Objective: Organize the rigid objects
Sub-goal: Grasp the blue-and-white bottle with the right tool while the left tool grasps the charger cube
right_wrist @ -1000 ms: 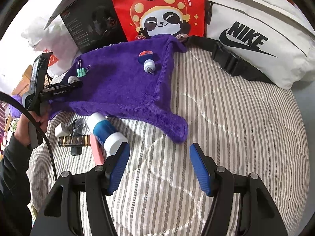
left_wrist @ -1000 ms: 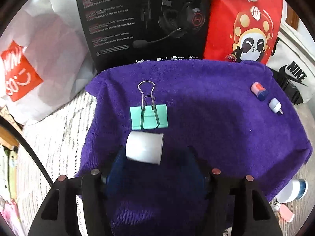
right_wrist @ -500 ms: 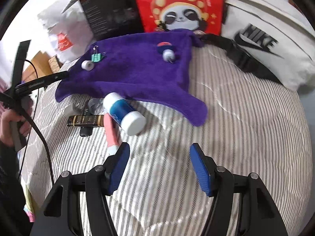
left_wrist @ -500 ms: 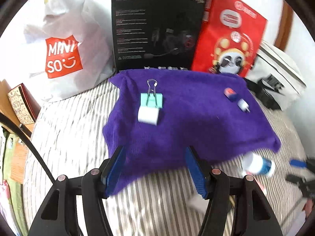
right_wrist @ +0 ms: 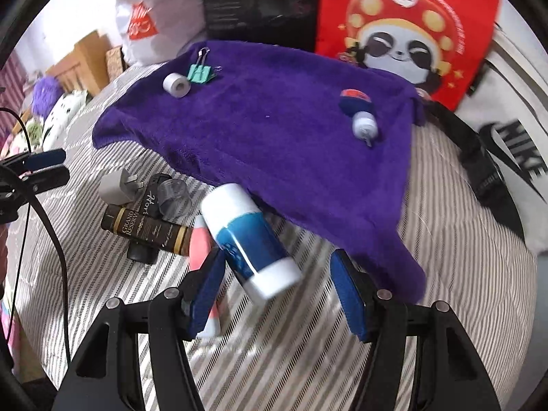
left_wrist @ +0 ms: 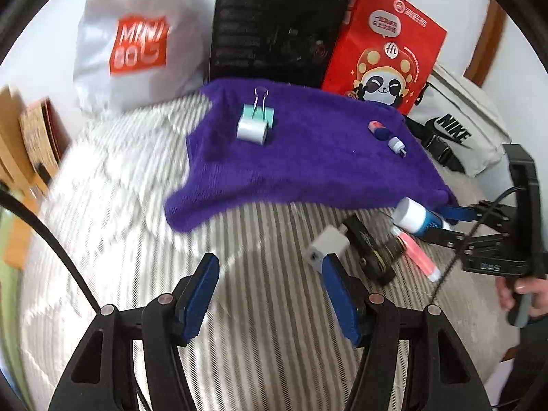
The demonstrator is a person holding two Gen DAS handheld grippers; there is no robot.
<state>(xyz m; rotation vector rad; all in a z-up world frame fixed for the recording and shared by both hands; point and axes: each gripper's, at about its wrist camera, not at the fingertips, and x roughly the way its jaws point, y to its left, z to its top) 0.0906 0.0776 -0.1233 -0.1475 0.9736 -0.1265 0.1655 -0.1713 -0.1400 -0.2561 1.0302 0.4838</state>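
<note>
While both sets of tongs stand spread and empty, hovering over a striped quilt point(left_wrist: 113, 205).

Nearest the right tongs point(right_wrist: 275, 284): a blue-and-white bottle point(right_wrist: 250, 236) lying on its side, its lower end between the parted blue pads but not pressed by either. Judged the next pick. Beside the left-hand pad, a pink tube point(right_wrist: 200, 239). Just beyond and to the left, a loose heap: a dark tube point(right_wrist: 147, 229) lettered "GRAND RESERVE", a black item under it with cursive writing too small to read, a clear cap point(right_wrist: 173, 193), a white plug adapter point(right_wrist: 113, 188).

Nearest the left tongs point(left_wrist: 269, 289): bare quilt between the pads; the same heap just beyond the right-hand pad.

Farther ahead, a purple towel point(right_wrist: 274, 144) holding four sorted pieces: a white roll point(right_wrist: 176, 84) touching a mint binder clip point(right_wrist: 200, 72) at the far left corner, a blue-and-red piece point(right_wrist: 354, 101) just beside a small white-capped piece point(right_wrist: 364, 126) at the far right. Roughly half done by this count; the bottle and the heap left to move.

Farthest back: a white bag point(left_wrist: 137, 51) marked "MINISO", a black headset box point(left_wrist: 274, 30) with unreadable print, a red panda bag point(left_wrist: 383, 51) with "Hi" and Chinese characters, a white pouch point(left_wrist: 459, 126) reading "NIKE".
</note>
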